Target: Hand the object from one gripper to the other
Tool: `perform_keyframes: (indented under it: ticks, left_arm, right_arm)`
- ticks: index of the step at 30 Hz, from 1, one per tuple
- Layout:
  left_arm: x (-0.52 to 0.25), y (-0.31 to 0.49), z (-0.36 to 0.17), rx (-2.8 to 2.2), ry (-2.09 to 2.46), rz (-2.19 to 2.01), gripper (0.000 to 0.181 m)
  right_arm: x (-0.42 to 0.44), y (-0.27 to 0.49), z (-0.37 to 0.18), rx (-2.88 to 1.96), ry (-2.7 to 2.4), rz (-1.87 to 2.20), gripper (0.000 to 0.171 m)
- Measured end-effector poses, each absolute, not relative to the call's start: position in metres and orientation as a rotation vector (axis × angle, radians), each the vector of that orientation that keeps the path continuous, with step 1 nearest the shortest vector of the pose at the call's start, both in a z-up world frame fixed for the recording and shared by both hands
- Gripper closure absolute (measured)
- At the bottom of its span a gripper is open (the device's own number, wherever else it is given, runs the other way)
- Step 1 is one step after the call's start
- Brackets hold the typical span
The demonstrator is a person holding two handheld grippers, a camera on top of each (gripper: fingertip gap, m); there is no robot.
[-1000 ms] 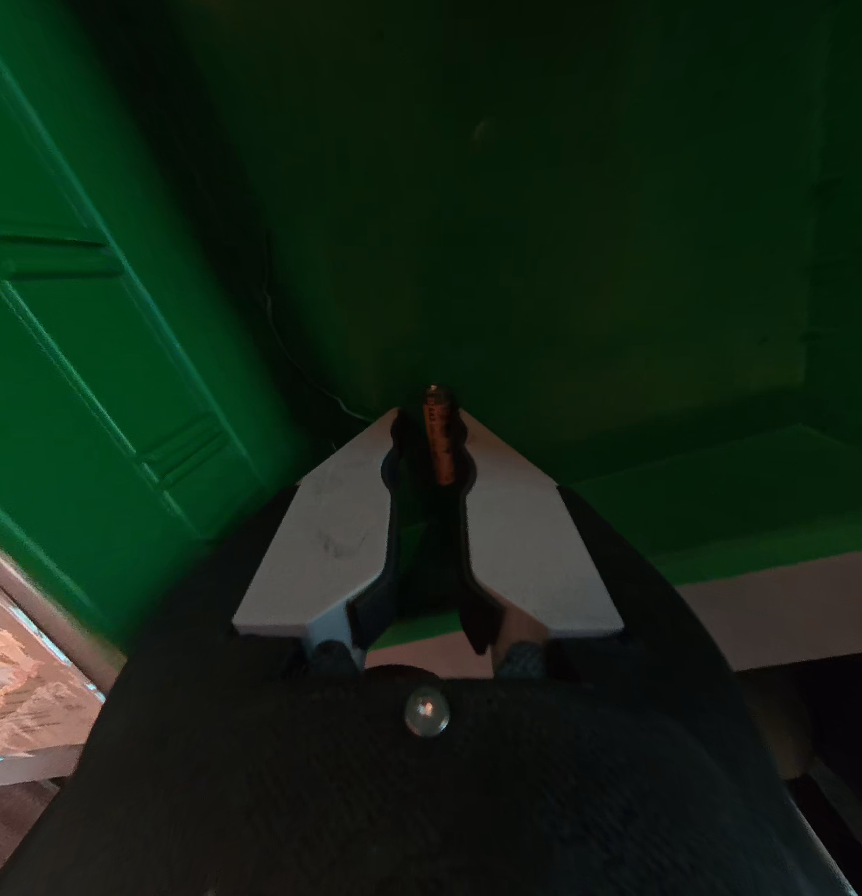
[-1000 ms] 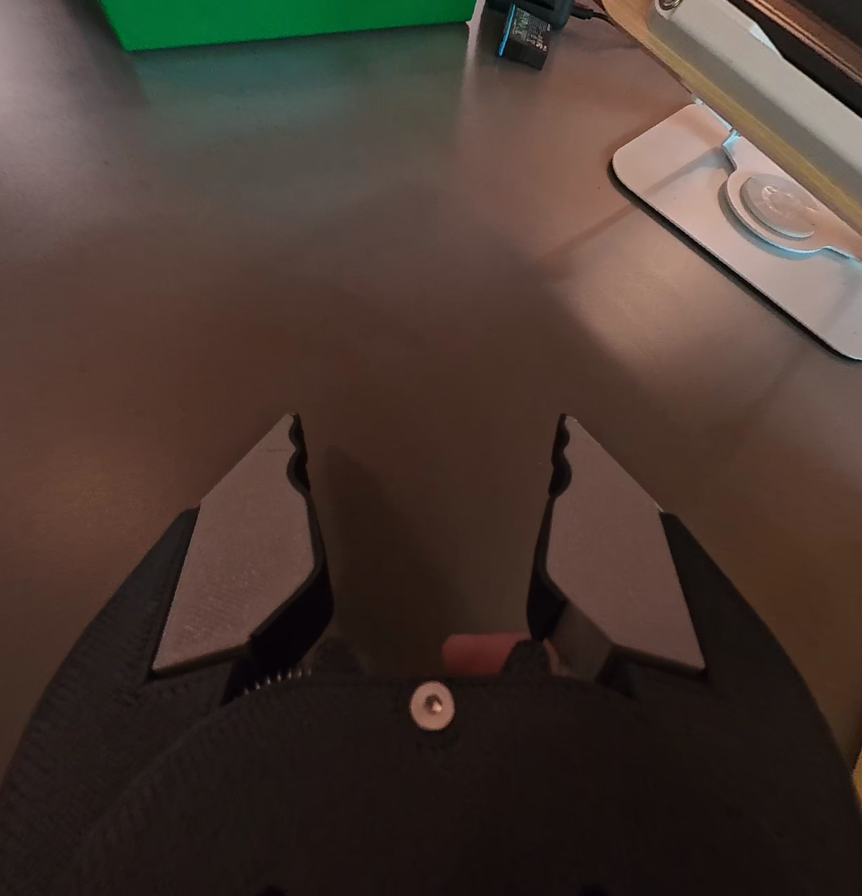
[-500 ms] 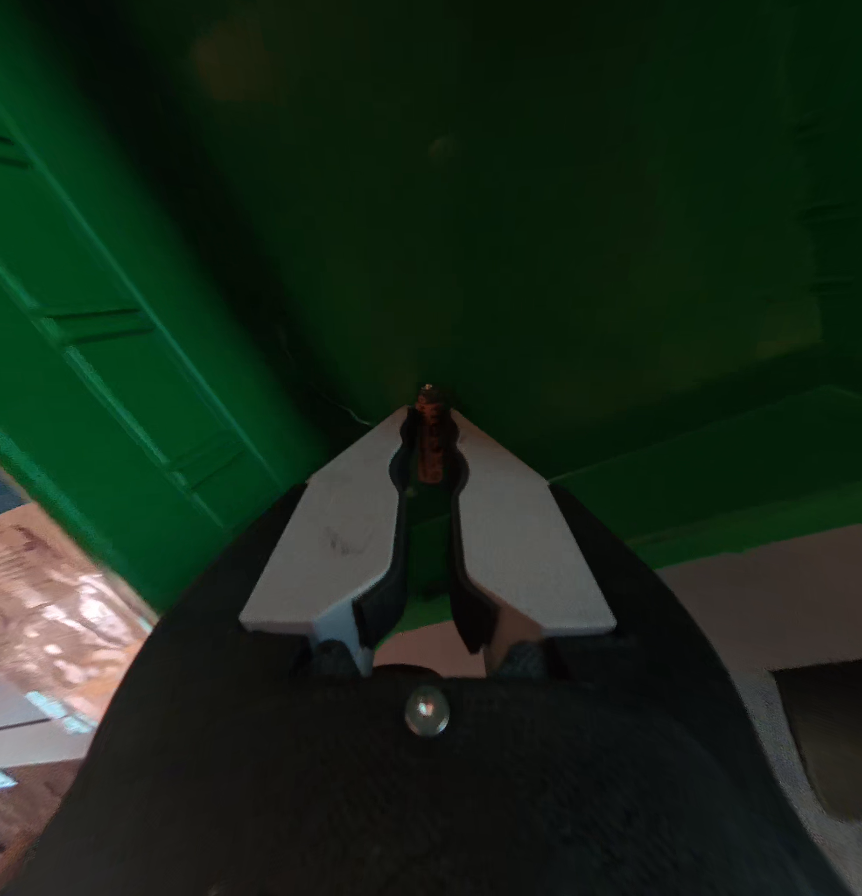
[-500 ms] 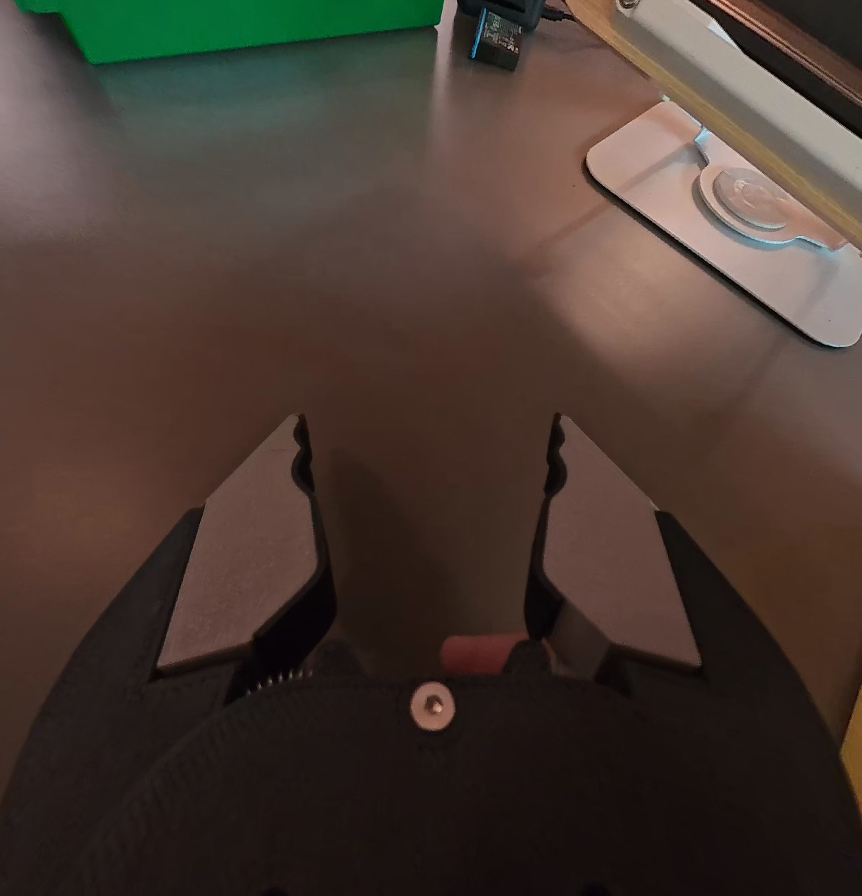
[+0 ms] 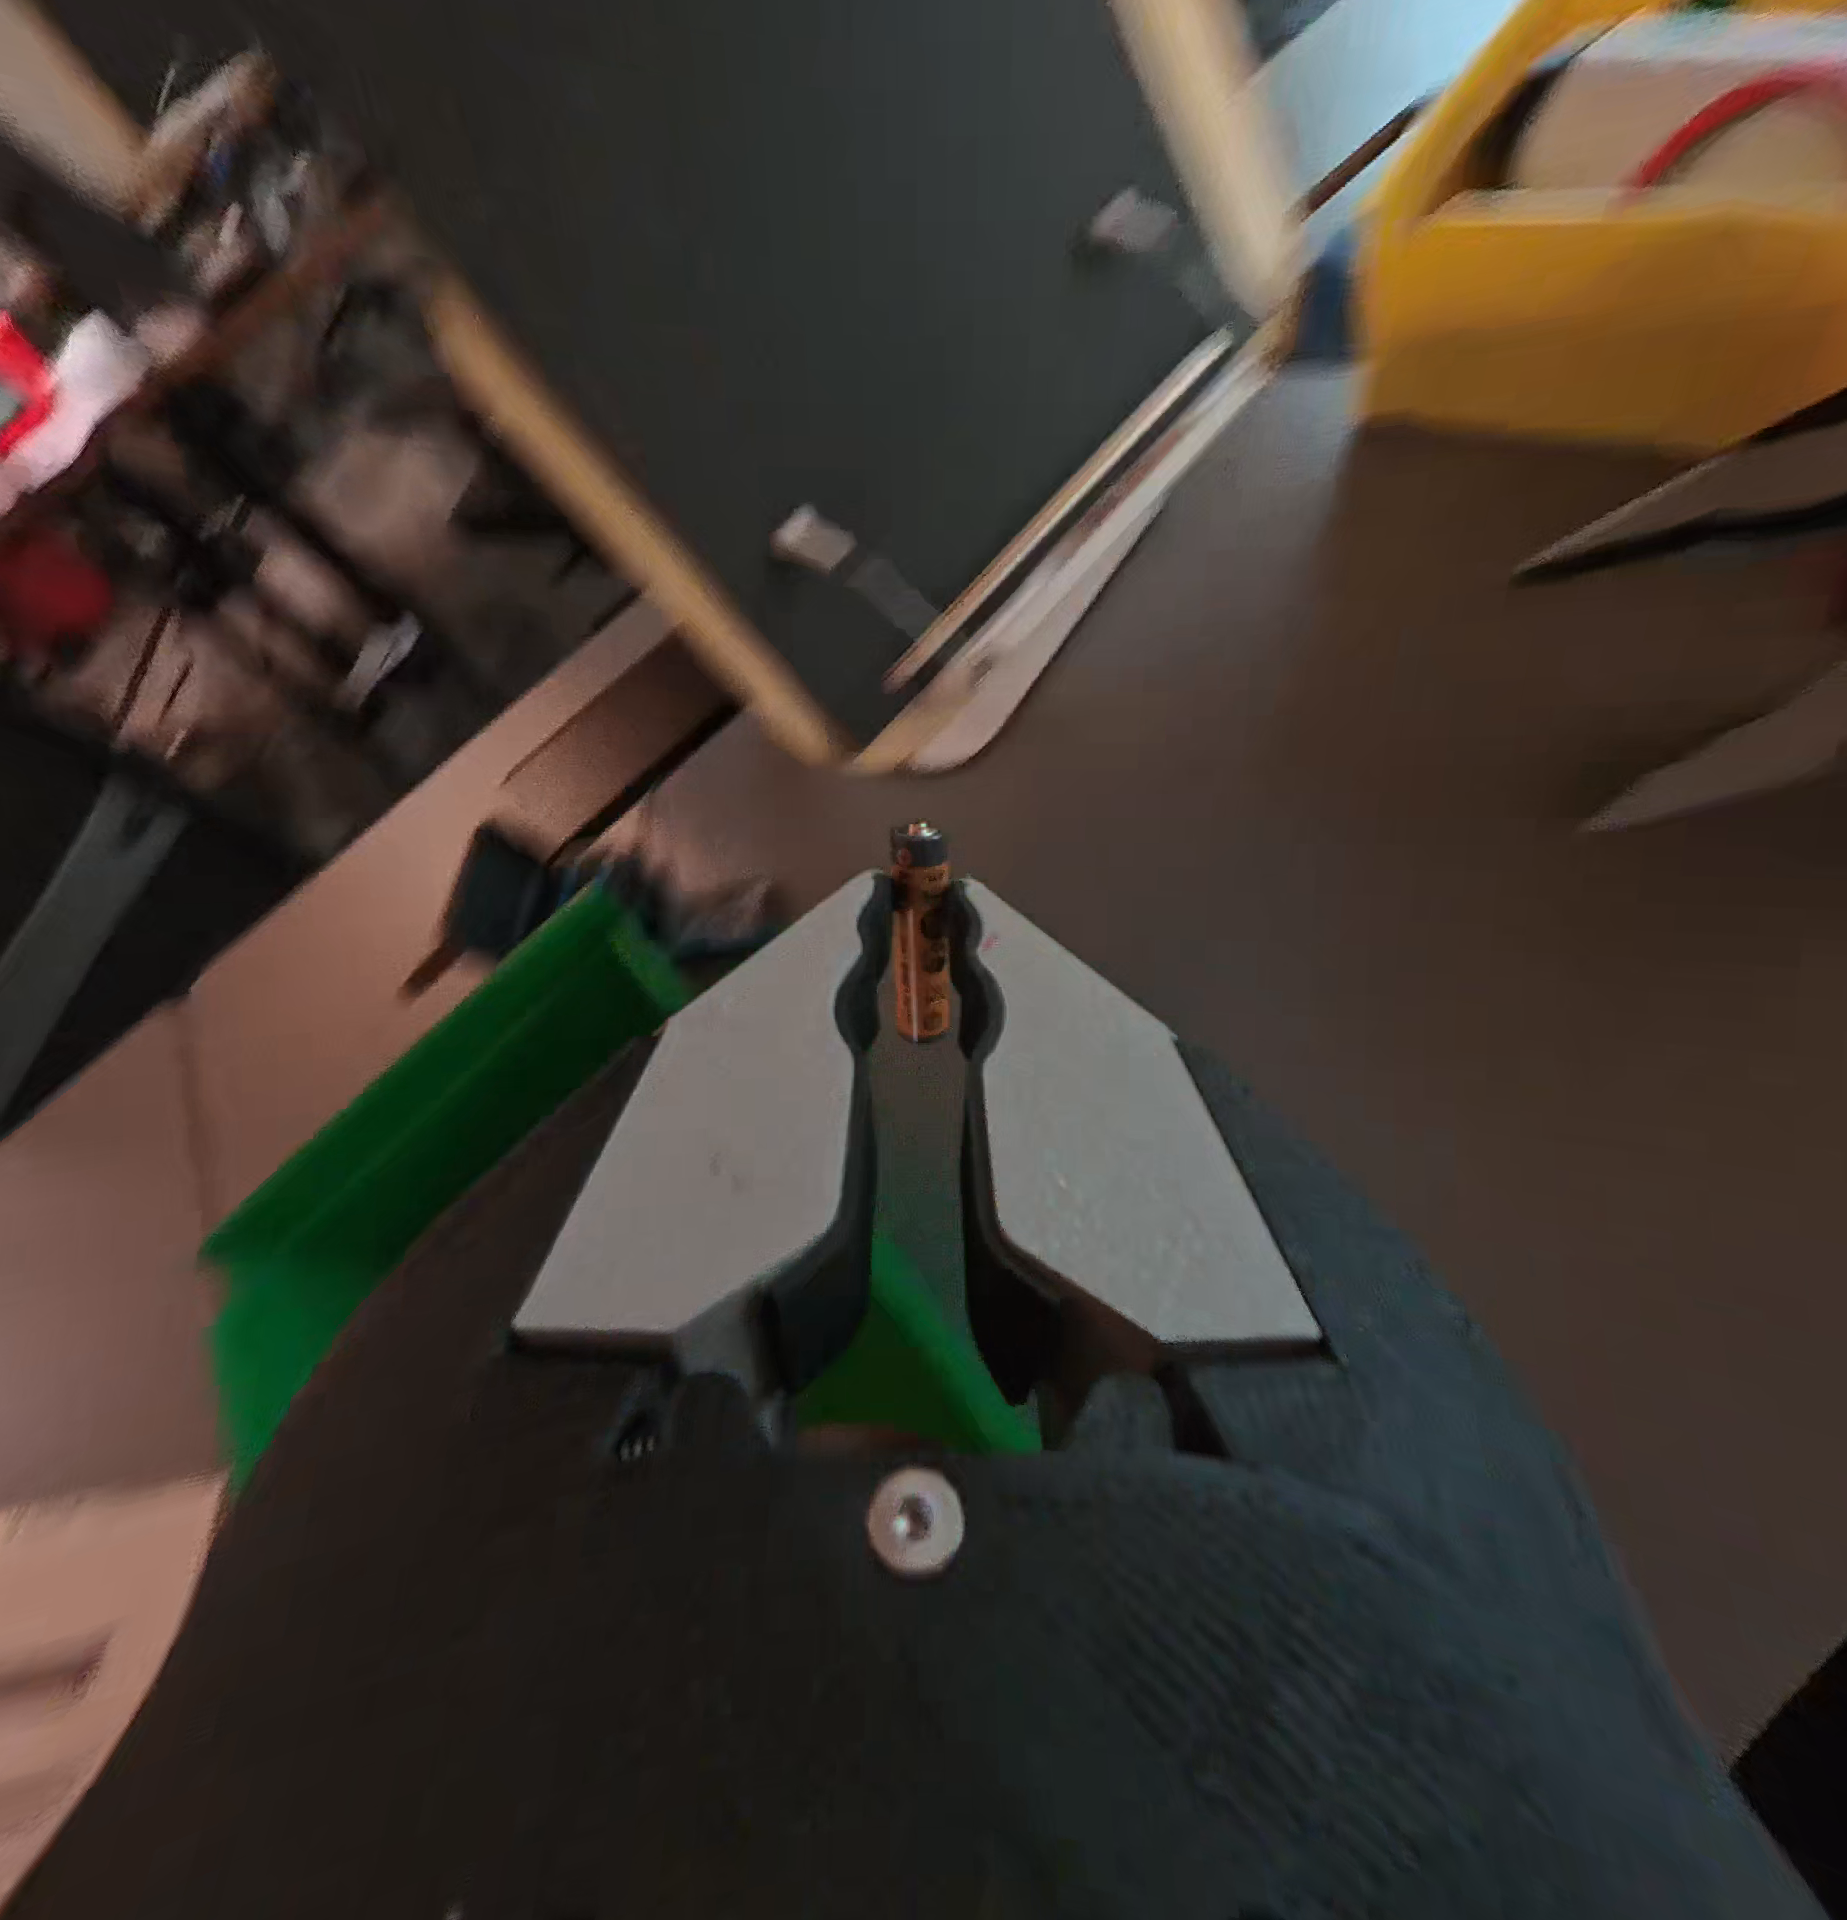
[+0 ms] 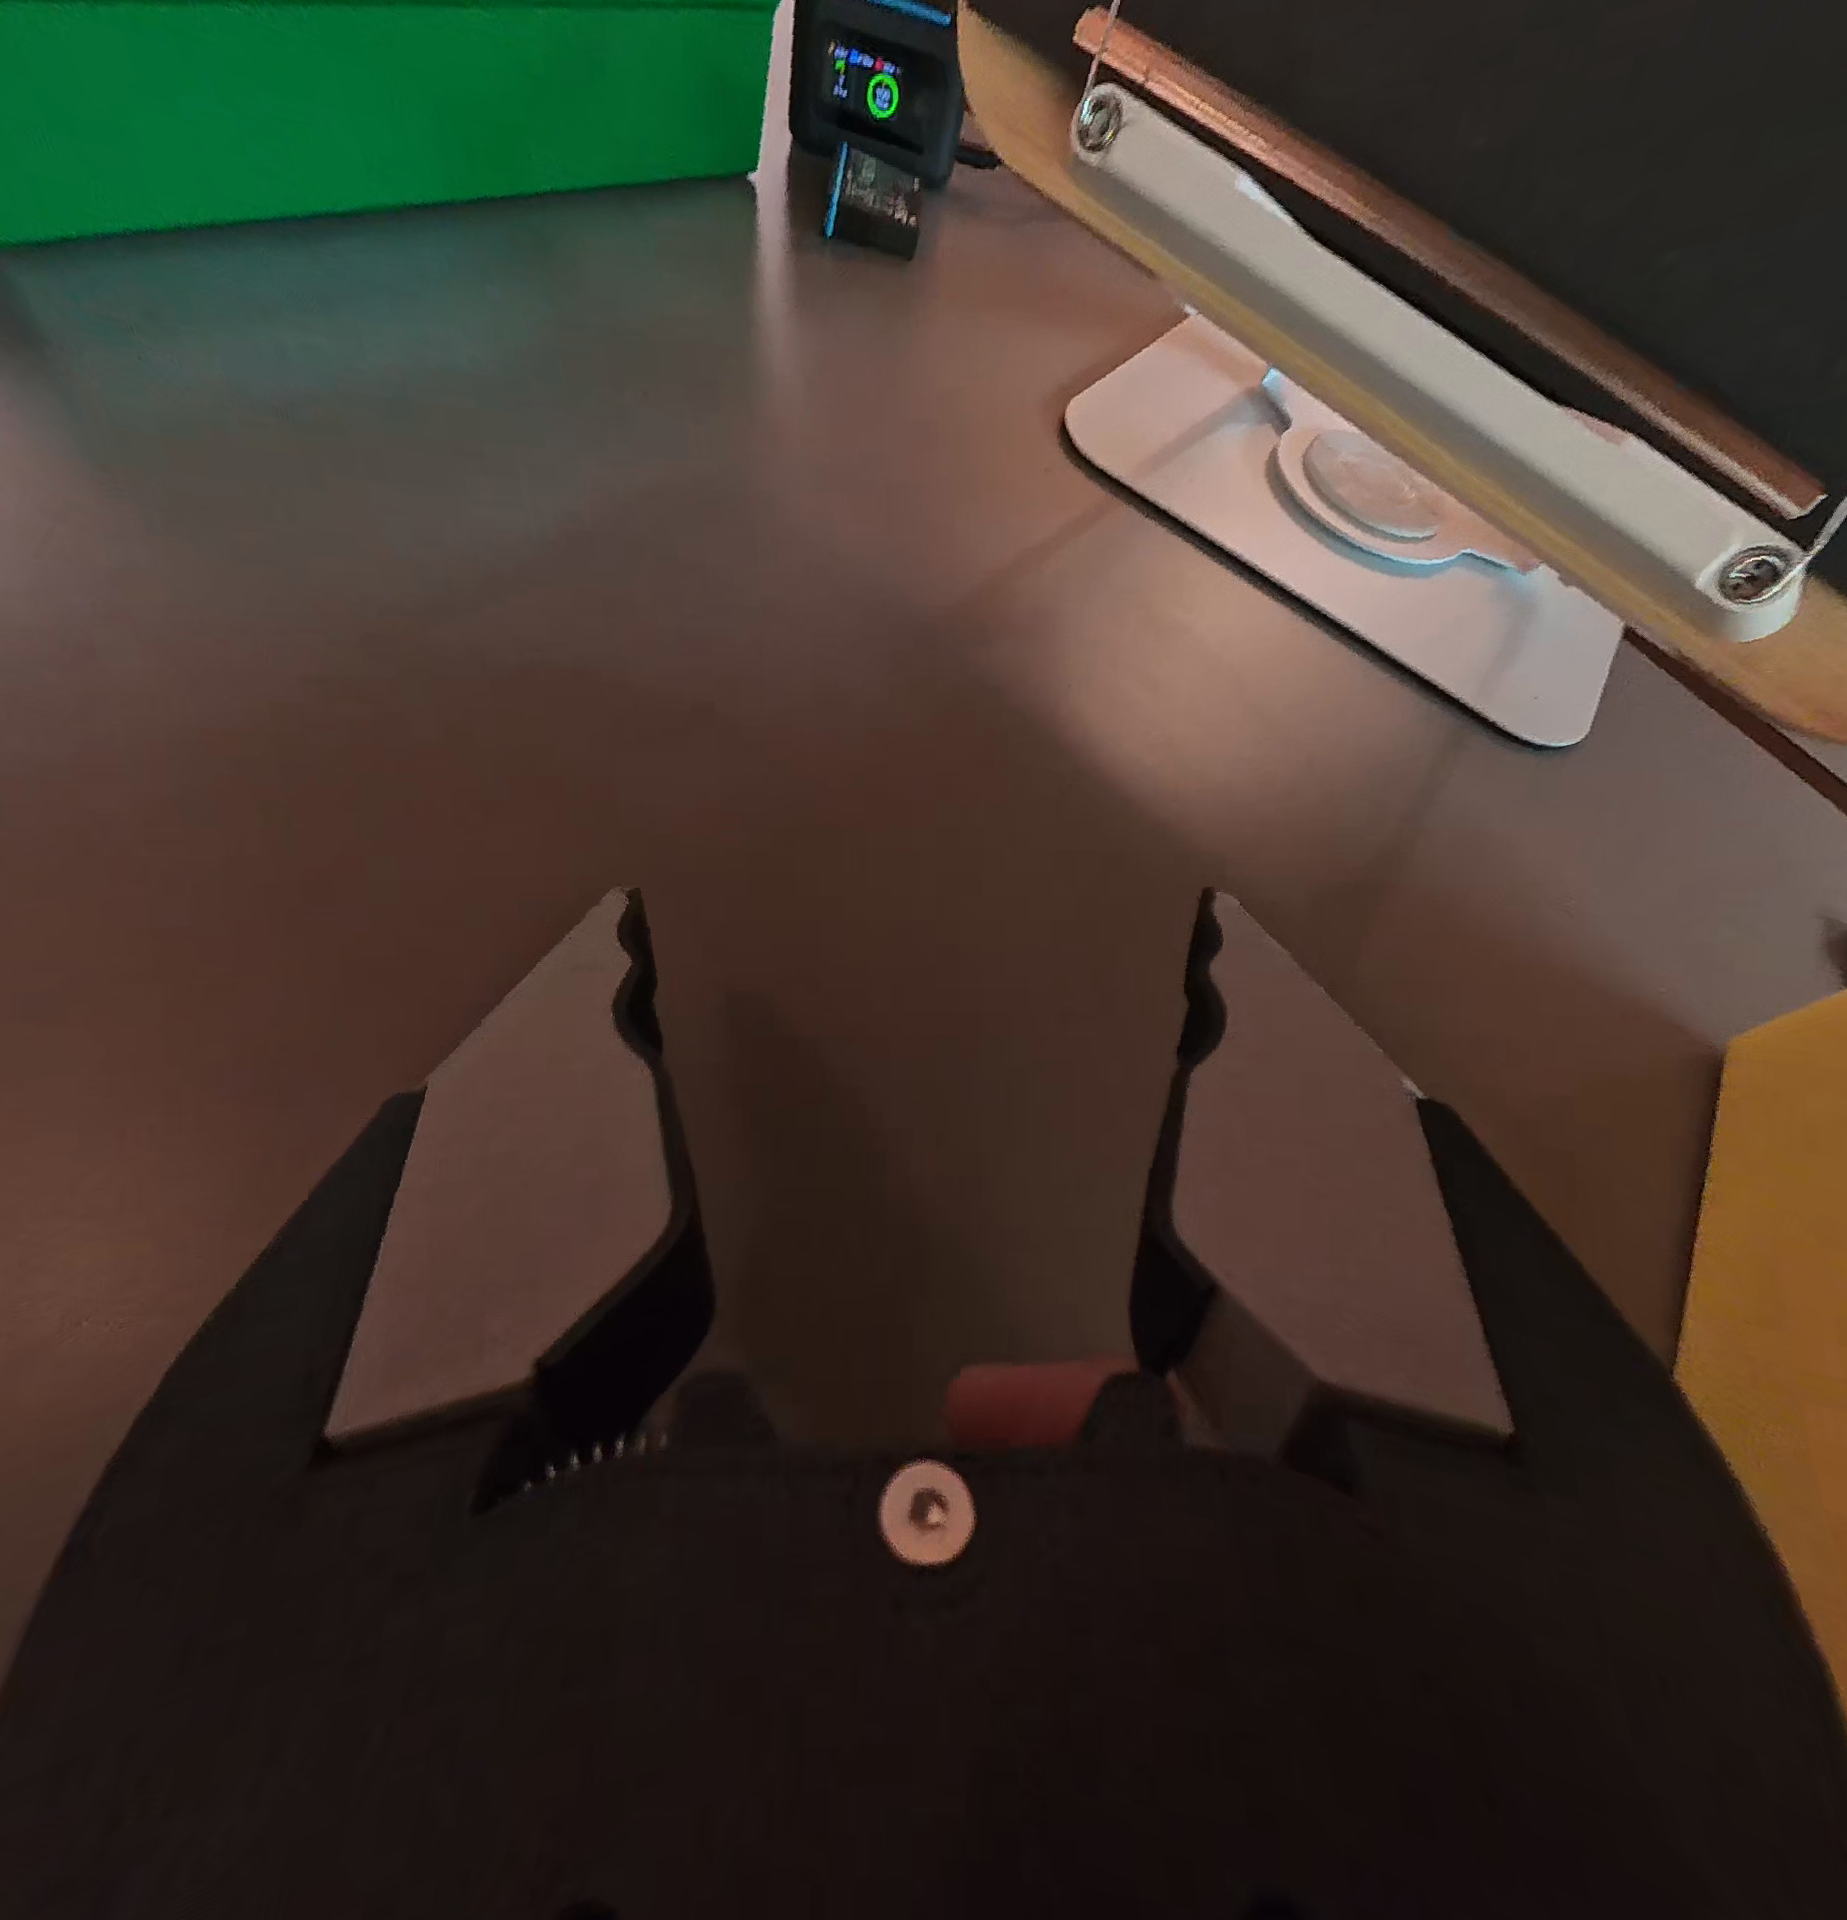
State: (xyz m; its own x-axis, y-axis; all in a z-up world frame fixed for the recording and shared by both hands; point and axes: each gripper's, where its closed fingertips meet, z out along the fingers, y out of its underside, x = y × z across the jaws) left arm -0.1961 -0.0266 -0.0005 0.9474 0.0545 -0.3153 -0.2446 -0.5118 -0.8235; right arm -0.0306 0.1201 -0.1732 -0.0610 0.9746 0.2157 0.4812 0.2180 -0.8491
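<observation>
battery (image 5: pixel 920 940), small, stiff, light and likely slippery, sits pinched lengthwise in the left gripper (image 5: pixel 920 894); only its tip is free to grab. right gripper (image 6: pixel 919 904) is spread, empty.

Left gripper (image 5: pixel 921 914) is pinched tight, its pale fingers (image 5: pixel 753 1122) meeting at the tips around a small battery (image 5: pixel 920 940) that stands upright between them. Right gripper (image 6: pixel 919 935) is spread wide, nothing between its fingers (image 6: pixel 545 1174), hovering over the counter.
</observation>
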Motion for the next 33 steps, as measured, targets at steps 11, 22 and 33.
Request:
perform_keyframes:
  ticks: [11, 22, 33]
  left_arm:
    - [-0.039, 0.104, -0.061, -1.780, 0.337, -0.247, 0.174]
    - [-0.038, 0.123, -0.063, -1.549, 0.233, -0.565, 0.173]
    - [-0.052, 0.126, -0.069, -1.556, 0.145, -0.549, 0.173]
  right_arm:
    - [-0.029, 0.139, -0.147, -1.349, -1.498, 0.827, 0.072]
    - [-0.036, 0.129, -0.111, -1.260, -1.398, 1.112, 0.106]
    - [-0.062, 0.115, -0.095, -1.181, -1.387, 1.154, 0.142]
